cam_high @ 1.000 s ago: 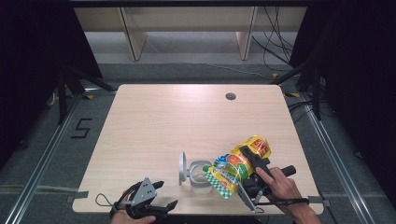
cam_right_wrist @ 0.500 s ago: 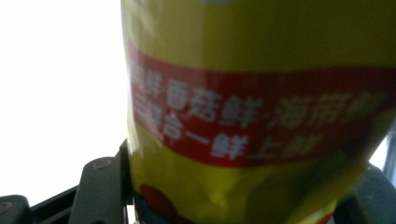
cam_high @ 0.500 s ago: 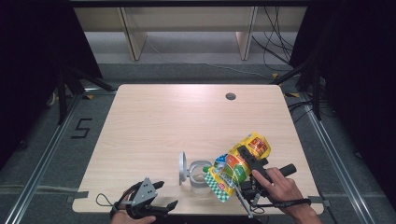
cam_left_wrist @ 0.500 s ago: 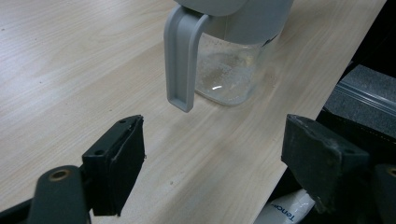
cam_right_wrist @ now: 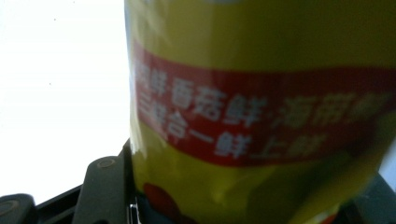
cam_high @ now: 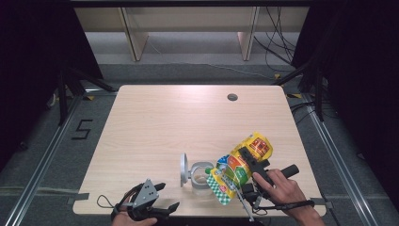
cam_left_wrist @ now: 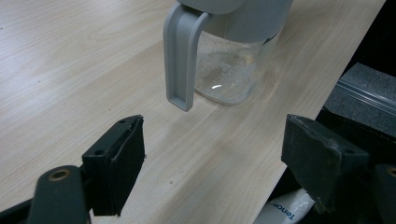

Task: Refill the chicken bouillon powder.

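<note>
A light wooden desk (cam_high: 155,127) carries a clear glass jar (cam_high: 202,176) with a grey flip lid (cam_high: 183,168) standing open at its left side; the jar sits near the desk's near edge, a little right of centre. In the left gripper view the jar (cam_left_wrist: 233,70) shows a grey handle-like strap (cam_left_wrist: 180,60) hanging down its front, and a thin whitish film or powder on the glass.

The right tongs (cam_high: 244,157), held by the person's right hand (cam_high: 277,186), are clamped on a yellow pouch (cam_high: 240,165) with a red band and a green-and-white checked end; the pouch is tilted, its checked end low and just beside the jar's right rim, its other end pointing far and right. In the right gripper view the pouch (cam_right_wrist: 261,116) sits close before the camera, with white characters on the red band, blurred.

The left tongs (cam_high: 167,197) rest at the near edge of the desk, left of the jar and apart from it; their jaws stand wide apart with nothing between them, as the left gripper view shows (cam_left_wrist: 219,163). A round dark hole (cam_high: 232,97) lies in the desk's far right part.
</note>
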A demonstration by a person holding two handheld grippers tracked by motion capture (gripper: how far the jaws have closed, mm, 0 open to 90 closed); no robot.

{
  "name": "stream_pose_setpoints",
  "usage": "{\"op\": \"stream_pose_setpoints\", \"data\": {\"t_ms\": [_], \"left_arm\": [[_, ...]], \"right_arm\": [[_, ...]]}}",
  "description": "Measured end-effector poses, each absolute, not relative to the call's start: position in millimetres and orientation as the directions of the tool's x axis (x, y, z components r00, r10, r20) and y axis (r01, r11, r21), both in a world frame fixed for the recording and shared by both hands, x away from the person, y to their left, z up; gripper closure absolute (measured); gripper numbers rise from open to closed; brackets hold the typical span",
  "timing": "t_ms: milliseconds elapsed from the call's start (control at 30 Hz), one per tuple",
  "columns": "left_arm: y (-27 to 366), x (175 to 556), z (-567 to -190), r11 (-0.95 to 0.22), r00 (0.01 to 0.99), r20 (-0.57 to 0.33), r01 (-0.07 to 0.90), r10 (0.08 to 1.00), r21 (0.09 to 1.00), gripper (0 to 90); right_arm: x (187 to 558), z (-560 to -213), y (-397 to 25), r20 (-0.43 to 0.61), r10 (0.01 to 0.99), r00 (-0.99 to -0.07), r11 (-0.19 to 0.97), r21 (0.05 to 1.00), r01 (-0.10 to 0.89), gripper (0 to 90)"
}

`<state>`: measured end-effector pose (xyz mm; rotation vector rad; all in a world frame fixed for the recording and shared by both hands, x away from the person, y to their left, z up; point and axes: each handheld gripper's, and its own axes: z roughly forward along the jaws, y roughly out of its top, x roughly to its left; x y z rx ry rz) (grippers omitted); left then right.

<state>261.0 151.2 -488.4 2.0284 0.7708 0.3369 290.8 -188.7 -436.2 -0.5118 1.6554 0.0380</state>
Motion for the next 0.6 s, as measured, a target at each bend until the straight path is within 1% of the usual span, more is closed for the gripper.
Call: {"op": "stream_pose_setpoints", "data": {"t_ms": [33,100,133,233,300,333,467,500,533,600], "left_arm": [[151.2,261.1,-488.4,-0.390,0.768,-0.061,0.390,0.638,0.834,20.9],[151.1,260.5,-488.3,-0.391,0.764,-0.061,0.395,0.642,0.831,20.9],[151.3,260.6,-488.3,-0.394,0.764,-0.058,0.394,0.642,0.830,20.8],[152.6,261.7,-488.2,-0.415,0.767,-0.038,0.387,0.640,0.824,20.8],[152.6,262.2,-488.5,-0.416,0.771,-0.037,0.383,0.636,0.825,20.8],[150.8,261.2,-489.1,-0.388,0.766,-0.064,0.393,0.639,0.834,20.8],[151.3,261.5,-489.3,-0.398,0.768,-0.056,0.392,0.638,0.829,20.8],[151.4,261.6,-489.4,-0.400,0.769,-0.056,0.391,0.637,0.829,20.8],[151.3,261.7,-489.5,-0.399,0.768,-0.056,0.392,0.637,0.829,20.7],[151.1,261.5,-489.7,-0.395,0.766,-0.060,0.395,0.640,0.829,20.7]], "right_arm": [[291.5,-435.3,-188.7,-0.948,-0.315,-0.041,0.889,-0.280,-0.362,40.5],[291.0,-436.0,-188.9,-0.956,-0.287,-0.055,0.901,-0.250,-0.354,40.5],[291.0,-435.0,-189.3,-0.952,-0.302,-0.055,0.896,-0.264,-0.357,40.5],[290.6,-434.4,-189.1,-0.957,-0.286,-0.055,0.901,-0.250,-0.354,40.5],[290.6,-435.1,-189.6,-0.953,-0.300,-0.047,0.897,-0.265,-0.353,40.5],[290.9,-435.2,-189.1,-0.952,-0.303,-0.043,0.895,-0.269,-0.355,40.5],[290.5,-435.9,-189.1,-0.951,-0.307,-0.043,0.895,-0.273,-0.352,40.5],[290.4,-434.8,-188.1,-0.947,-0.321,-0.035,0.889,-0.288,-0.357,40.5],[289.4,-436.0,-188.3,-0.950,-0.309,-0.052,0.897,-0.273,-0.348,40.5],[288.8,-436.0,-188.2,-0.950,-0.310,-0.037,0.896,-0.278,-0.346,40.5]]}}
